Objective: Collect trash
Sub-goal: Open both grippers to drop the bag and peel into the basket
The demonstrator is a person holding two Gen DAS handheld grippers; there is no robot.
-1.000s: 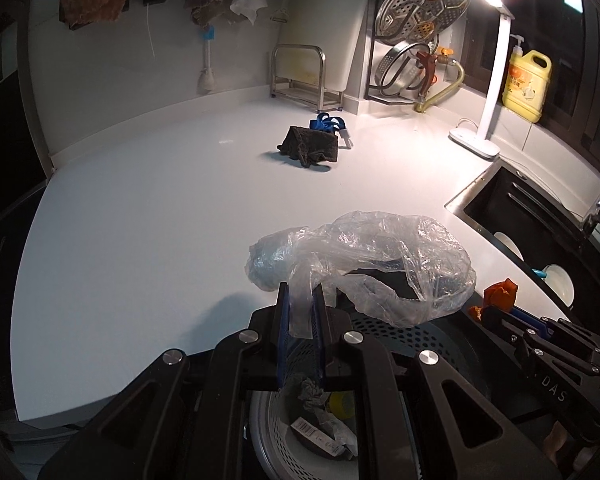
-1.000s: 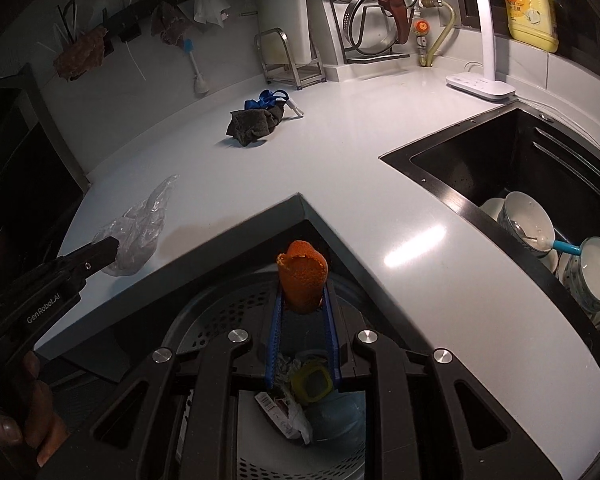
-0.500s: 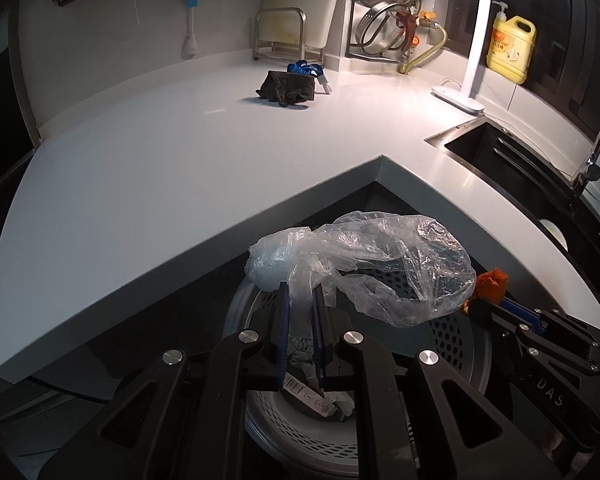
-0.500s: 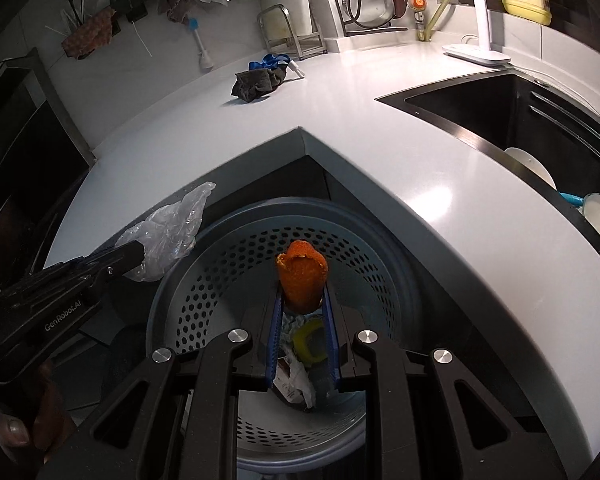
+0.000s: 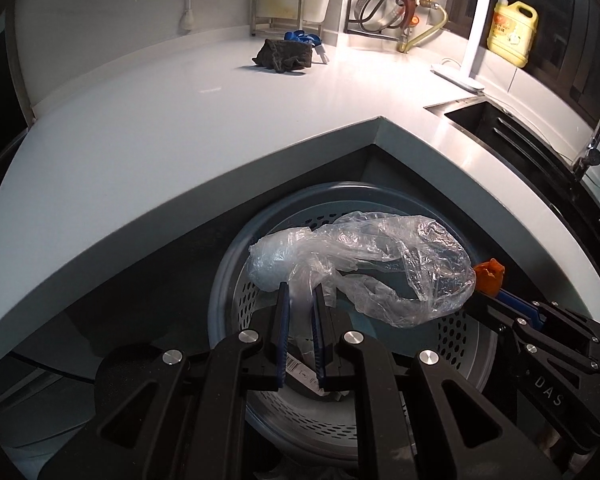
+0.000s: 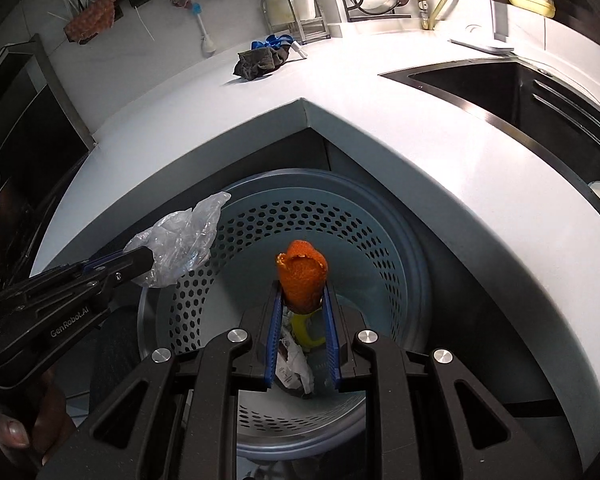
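Note:
A round grey perforated trash bin (image 5: 236, 272) (image 6: 380, 240) stands below the corner of the white counter. My left gripper (image 5: 300, 288) is shut on a crumpled clear plastic bag (image 5: 380, 264) (image 6: 180, 240), held over the bin's mouth. My right gripper (image 6: 302, 292) is shut on a piece of orange peel (image 6: 302, 276) (image 5: 489, 277), also above the bin. Crumpled paper and a yellow ring (image 6: 306, 330) lie at the bin's bottom. In the right wrist view the left gripper (image 6: 148, 258) reaches in from the left, with a hand (image 6: 24, 428) on its handle.
The white counter (image 5: 160, 128) wraps around the bin. A dark cloth (image 5: 286, 56) (image 6: 260, 62) with a blue item lies far back on it. A black sink (image 6: 520, 92) with dishes sits at right, by a lamp base (image 5: 458, 78) and a yellow detergent bottle (image 5: 510, 34).
Both grippers have sunk from counter height to just over the bin, each keeping its piece of trash. The bin's inside now fills more of both views.

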